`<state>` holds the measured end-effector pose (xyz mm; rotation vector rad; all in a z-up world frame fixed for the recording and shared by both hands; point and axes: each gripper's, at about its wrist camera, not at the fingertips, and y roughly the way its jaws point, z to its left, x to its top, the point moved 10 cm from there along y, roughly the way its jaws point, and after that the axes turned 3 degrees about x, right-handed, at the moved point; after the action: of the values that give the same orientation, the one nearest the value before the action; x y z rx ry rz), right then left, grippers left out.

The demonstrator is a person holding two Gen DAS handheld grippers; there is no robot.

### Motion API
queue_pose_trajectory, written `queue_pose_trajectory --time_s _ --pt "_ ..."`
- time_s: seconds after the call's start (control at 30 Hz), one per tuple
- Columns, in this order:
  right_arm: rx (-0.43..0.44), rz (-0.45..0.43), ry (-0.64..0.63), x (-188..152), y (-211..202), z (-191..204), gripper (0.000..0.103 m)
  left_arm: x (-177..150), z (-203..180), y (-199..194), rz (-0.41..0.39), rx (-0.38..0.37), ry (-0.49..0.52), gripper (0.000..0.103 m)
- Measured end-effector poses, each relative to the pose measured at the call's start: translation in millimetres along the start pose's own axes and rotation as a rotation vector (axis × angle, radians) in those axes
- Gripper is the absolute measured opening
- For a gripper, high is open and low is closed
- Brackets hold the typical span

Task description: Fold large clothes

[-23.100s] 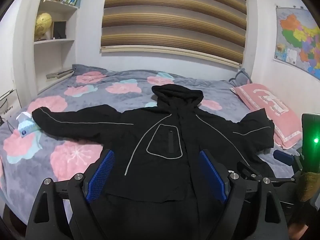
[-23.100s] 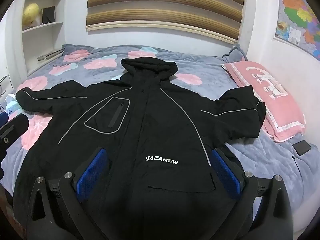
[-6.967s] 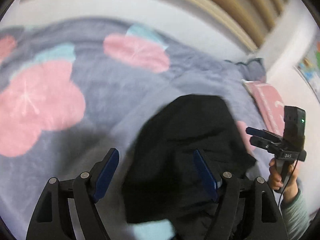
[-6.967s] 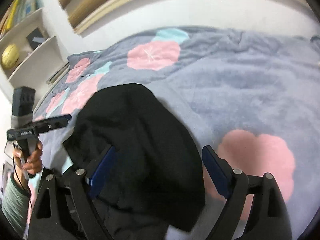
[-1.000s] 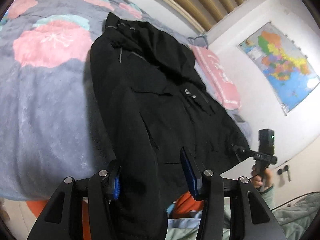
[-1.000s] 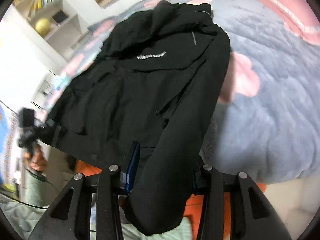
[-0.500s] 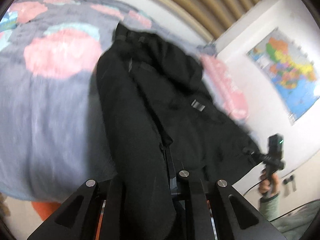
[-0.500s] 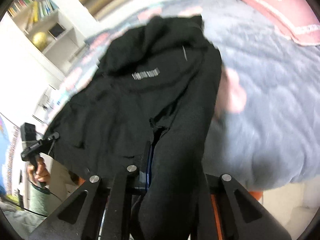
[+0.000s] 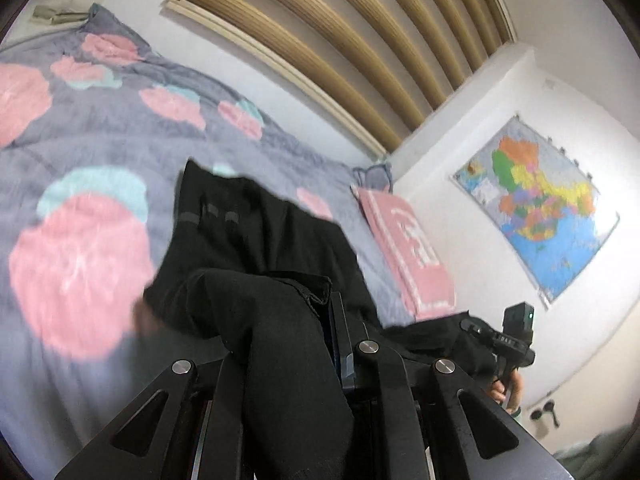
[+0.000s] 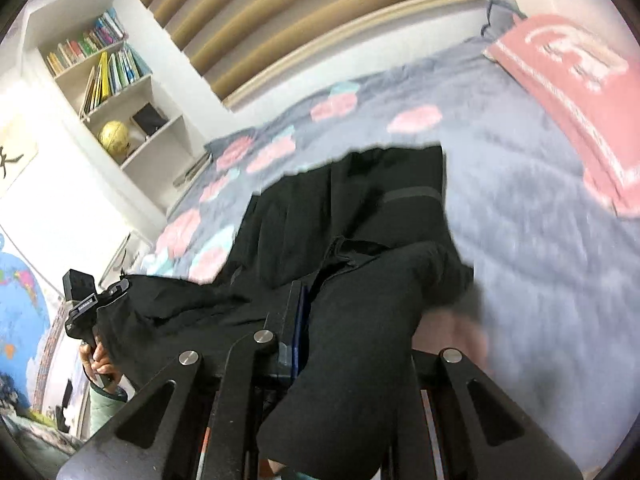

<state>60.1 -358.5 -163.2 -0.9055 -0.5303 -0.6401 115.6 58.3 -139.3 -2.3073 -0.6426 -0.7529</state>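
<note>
Bed (image 9: 100,128) with grey cover printed with pink and teal flowers. A black jacket (image 9: 248,232) lies partly on it, its near edge raised. A pink pillow (image 10: 568,80) rests near the wall.

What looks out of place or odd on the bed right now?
Nothing stands out. The black jacket lies partly on the floral blanket, its near edge clamped in the left gripper and right gripper.

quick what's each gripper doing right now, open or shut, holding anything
Left gripper: shut on the jacket hem, having just closed.
Right gripper: shut on the jacket hem, having just closed.
</note>
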Motion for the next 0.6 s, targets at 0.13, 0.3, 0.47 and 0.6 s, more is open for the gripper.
queue_pose_trajectory --time_s 0.13,0.3,0.47,0.6 --pt "-0.018 -0.035 -0.011 56.3 16.4 0.0 0.018 50.5 -1.0 26.6 -0.025 0.004 -0.002 0.015" --pt "-0.144 -0.058 -0.002 126.6 67.5 -22.5 0.018 115.1 2.6 87.7 -0.051 0.071 0.034 0.017" --pt "-0.271 -0.069 0.013 169.4 143.3 -66.7 0.018 156.7 44.0 167.2 -0.076 0.217 0.023 0.019" --pt "-0.362 0.004 0.048 171.8 225.1 -115.9 0.018 138.5 102.7 247.3 0.007 0.381 0.025 0.019"
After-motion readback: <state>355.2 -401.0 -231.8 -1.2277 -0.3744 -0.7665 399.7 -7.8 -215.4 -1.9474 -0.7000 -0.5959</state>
